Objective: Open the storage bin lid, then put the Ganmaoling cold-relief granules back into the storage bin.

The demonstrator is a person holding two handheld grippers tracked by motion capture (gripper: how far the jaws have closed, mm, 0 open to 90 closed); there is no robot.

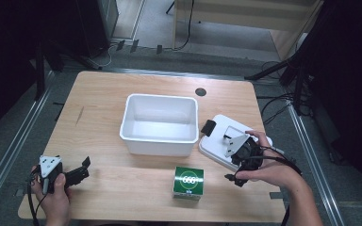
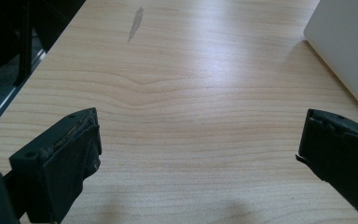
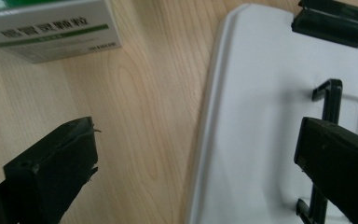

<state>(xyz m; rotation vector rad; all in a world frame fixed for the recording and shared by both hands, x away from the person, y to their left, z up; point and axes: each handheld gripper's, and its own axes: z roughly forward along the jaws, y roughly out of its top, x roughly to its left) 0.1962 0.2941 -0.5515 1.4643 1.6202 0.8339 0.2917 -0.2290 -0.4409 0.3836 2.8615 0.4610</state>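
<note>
Two hand-held grippers at a wooden table bearing a bin, its lid and a box.

The right gripper hangs over the near edge of the white lid, its jaws spread wide with nothing clamped; in the right gripper view one jaw stands over bare wood, the other over the lid, beside the black handle. A black clip sits at the lid's far edge. The lid lies flat on the table, just right of the open white bin and touching or nearly touching it. The green-and-white box stands in front of the bin, near the lid's left corner. The left gripper rests at the table's near left corner, well apart from the bin, its jaws likewise wide apart and empty.
</note>
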